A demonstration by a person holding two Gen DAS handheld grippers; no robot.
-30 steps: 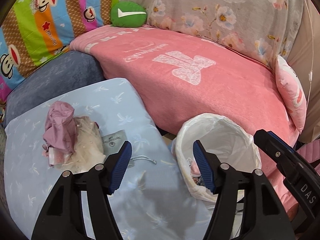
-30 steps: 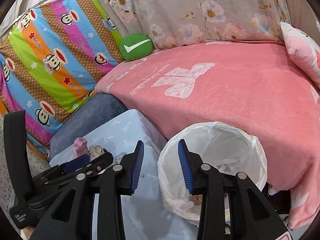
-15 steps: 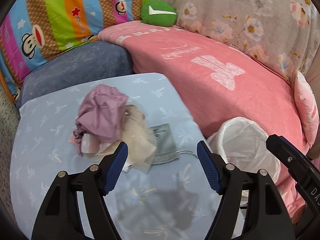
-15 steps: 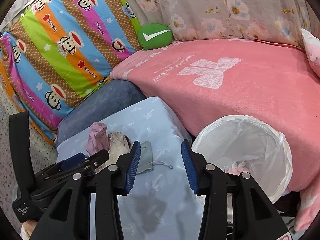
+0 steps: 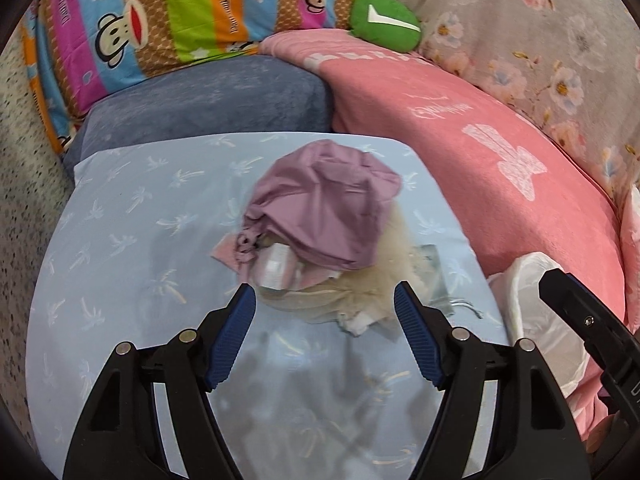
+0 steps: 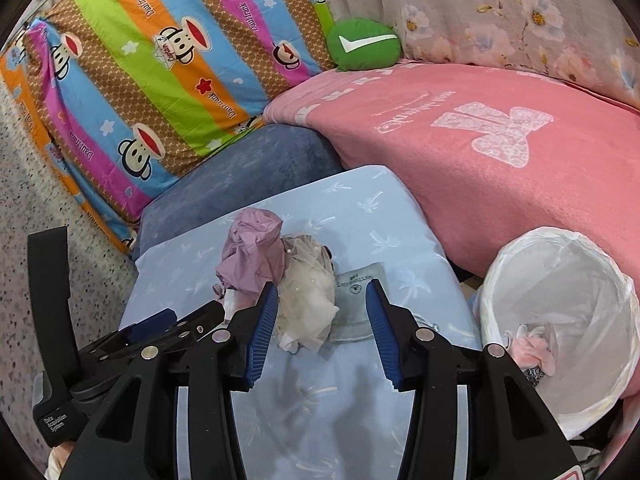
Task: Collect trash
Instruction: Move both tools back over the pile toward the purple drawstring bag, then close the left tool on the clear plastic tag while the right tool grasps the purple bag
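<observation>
A heap of trash lies on the light blue cushion (image 5: 120, 248): a crumpled mauve bag (image 5: 324, 216) on top, cream tulle (image 5: 384, 284) under it, a grey-blue pouch (image 6: 356, 304) beside it. My left gripper (image 5: 324, 328) is open and empty, jaws either side of the heap's near edge. My right gripper (image 6: 320, 332) is open and empty, just short of the tulle (image 6: 308, 296) and the mauve bag (image 6: 252, 256). A bin with a white liner (image 6: 560, 320) stands to the right and holds pink scraps (image 6: 532, 348); it also shows in the left wrist view (image 5: 536, 312).
A pink blanket (image 6: 500, 152) covers the sofa behind the cushion. A striped monkey-print pillow (image 6: 152, 88), a green round cushion (image 6: 364, 44) and a dark blue cushion (image 5: 208, 100) lie at the back. Speckled floor (image 6: 24, 216) is at the left.
Both grippers have swung left from the bin toward the trash heap and come closer to it. The right gripper's jaws have opened wider.
</observation>
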